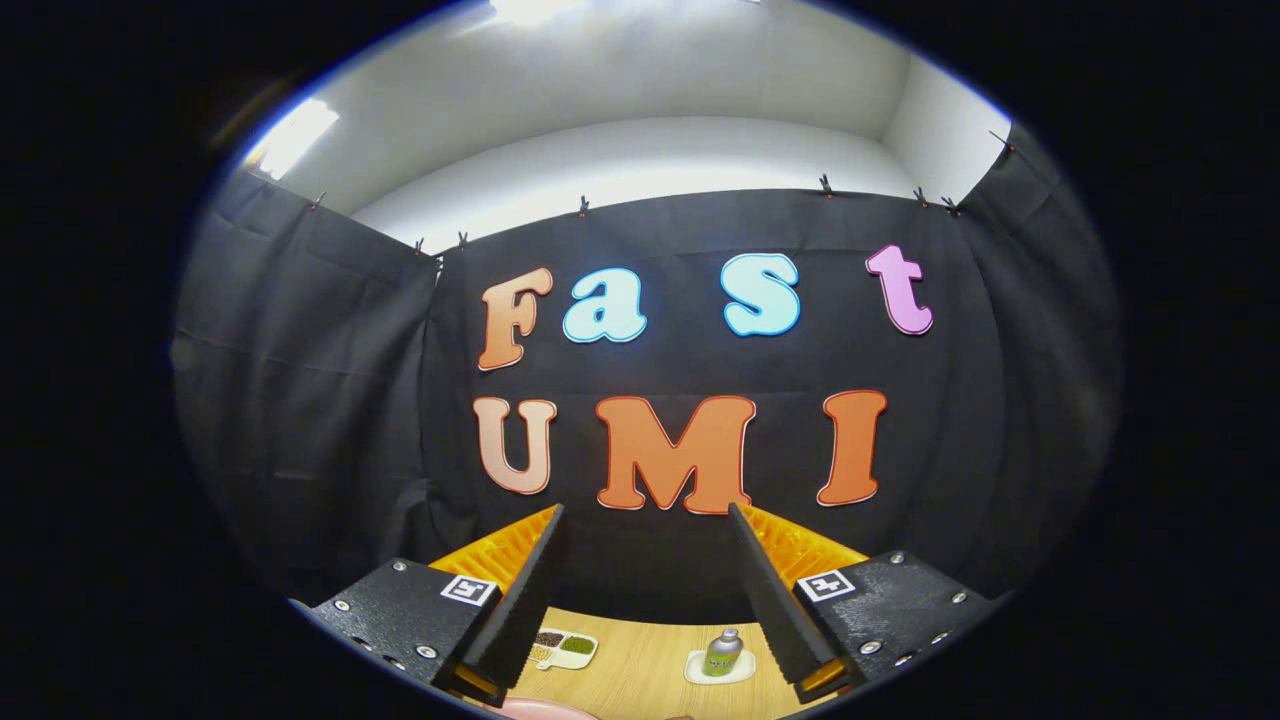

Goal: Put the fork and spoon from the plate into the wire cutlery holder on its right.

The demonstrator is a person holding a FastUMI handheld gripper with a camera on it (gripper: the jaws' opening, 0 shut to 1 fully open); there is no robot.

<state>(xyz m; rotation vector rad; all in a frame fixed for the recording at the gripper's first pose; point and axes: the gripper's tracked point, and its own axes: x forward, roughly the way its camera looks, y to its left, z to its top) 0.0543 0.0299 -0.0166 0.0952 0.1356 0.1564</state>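
Gripper (645,520) wide open, grasping nothing, aimed level at wall; plate (545,708) rim just peeking below fingers; fork, spoon, holder unseen; approach stage, likely; next: tilt down, find the cutlery.

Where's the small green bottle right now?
In the gripper view the green bottle stands on a small white dish on the wooden table, between the open gripper's fingers nearer the right one, right of the divided tray.
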